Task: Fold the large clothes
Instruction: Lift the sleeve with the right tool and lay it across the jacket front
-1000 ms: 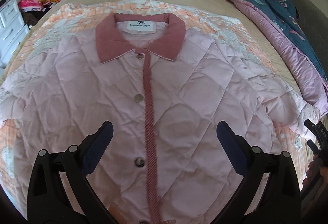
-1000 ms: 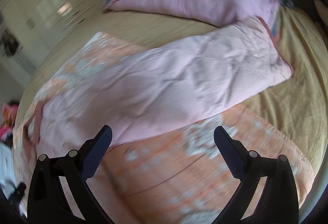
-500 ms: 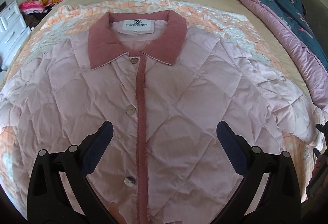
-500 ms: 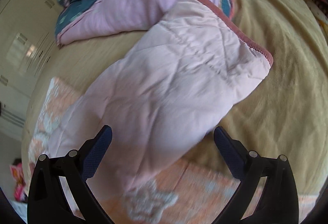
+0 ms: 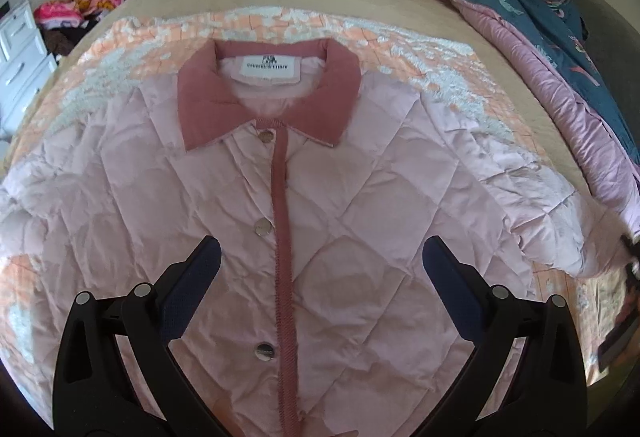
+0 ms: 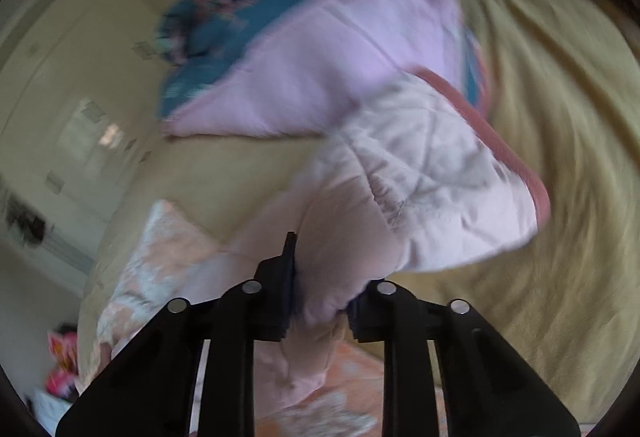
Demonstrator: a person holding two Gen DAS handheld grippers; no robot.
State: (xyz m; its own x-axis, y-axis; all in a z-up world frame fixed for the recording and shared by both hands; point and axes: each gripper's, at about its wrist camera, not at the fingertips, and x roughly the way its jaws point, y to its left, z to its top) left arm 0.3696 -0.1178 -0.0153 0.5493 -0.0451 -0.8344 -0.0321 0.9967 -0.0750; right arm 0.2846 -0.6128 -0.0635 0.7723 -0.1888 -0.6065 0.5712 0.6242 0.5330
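Currently hovering with left gripper [image 5: 316,279] jaws spread wide, nothing between them; pink quilted jacket [image 5: 340,229] lying flat, buttoned, directly beneath and ahead on patterned blanket [image 5: 432,49]. Clamping right gripper [image 6: 320,287] on jacket sleeve [image 6: 420,197], cuff extending ahead-right over tan bedspread [image 6: 560,277].

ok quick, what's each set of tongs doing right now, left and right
Left tongs: open, holding nothing, above the pink jacket.
Right tongs: closed on the jacket's sleeve.
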